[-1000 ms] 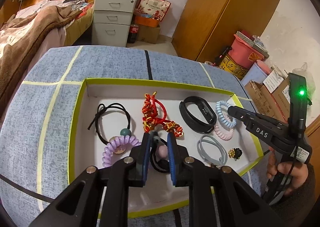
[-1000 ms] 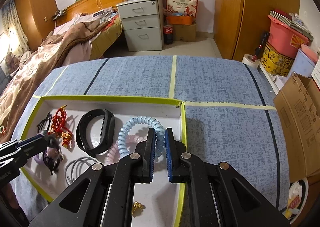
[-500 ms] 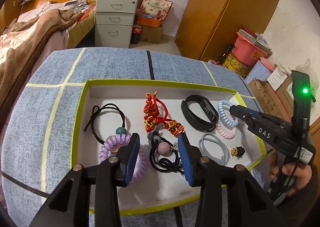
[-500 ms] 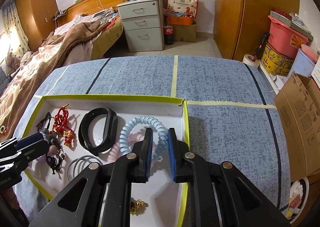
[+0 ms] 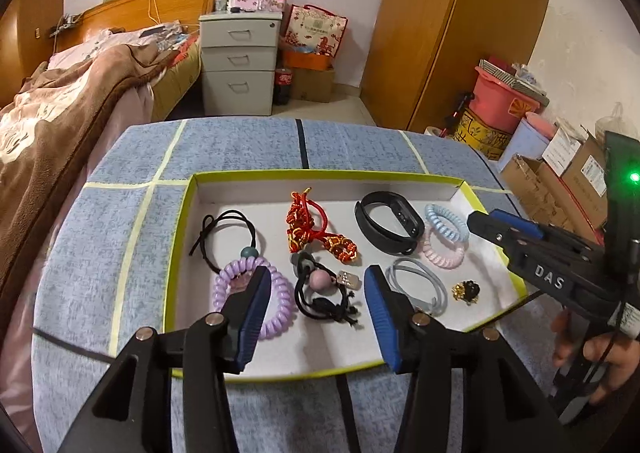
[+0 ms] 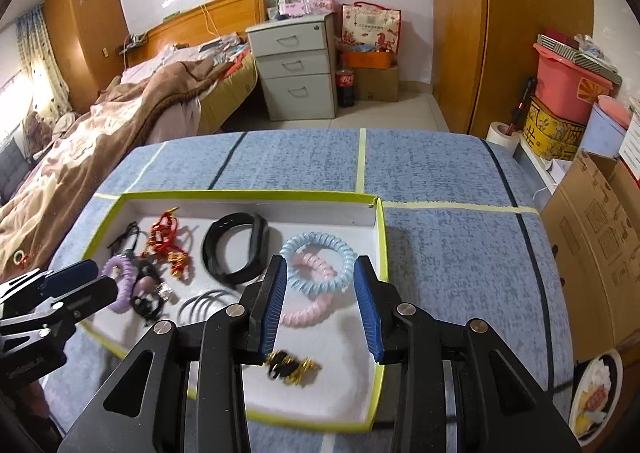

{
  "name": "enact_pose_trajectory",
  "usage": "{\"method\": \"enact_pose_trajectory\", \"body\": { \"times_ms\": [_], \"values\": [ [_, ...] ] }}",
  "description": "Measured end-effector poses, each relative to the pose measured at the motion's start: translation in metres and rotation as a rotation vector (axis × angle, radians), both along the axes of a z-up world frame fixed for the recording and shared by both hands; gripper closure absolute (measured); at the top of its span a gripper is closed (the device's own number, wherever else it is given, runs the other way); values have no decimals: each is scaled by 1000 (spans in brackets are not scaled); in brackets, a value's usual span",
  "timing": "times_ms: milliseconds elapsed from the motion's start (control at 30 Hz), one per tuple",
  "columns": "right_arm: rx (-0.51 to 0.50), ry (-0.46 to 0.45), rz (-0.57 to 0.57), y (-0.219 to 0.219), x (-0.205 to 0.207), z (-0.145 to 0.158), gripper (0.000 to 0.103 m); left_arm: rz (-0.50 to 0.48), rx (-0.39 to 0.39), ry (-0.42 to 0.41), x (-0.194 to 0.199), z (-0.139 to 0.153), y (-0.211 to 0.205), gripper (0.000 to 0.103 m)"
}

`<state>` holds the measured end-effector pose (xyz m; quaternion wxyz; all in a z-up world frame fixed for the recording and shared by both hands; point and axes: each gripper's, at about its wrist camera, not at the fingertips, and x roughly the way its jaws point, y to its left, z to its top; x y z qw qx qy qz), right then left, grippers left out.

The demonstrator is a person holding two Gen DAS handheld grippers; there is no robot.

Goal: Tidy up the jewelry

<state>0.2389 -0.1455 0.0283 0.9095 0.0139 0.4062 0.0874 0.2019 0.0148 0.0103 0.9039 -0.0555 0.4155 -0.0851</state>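
Left wrist view: jewelry laid out in the tray [image 5: 182,237]
Sorting looks nearly done; left gripper [image 5: 316,295] and right gripper [image 6: 322,291] both spread wide, holding nothing

Partly covered in the left wrist view: purple coil tie [image 5: 276,303] under a blue finger pad [image 5: 252,317], grey hair ties [image 5: 420,285] behind the other; blurred in the right wrist view: gold-and-black clip [image 6: 292,367]; cut off at the corner: plate [image 6: 596,397].

both claws, left claw [image 5: 316,317] and right claw [image 6: 322,309], agape, empty
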Motion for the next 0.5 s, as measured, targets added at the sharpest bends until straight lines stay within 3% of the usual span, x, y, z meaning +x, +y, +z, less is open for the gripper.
{"method": "enact_pose_trajectory", "body": {
  "times_ms": [500],
  "values": [
    [35, -76, 15, 18, -73, 18, 58, 110, 102, -71, -55, 13, -4, 51]
  ]
}}
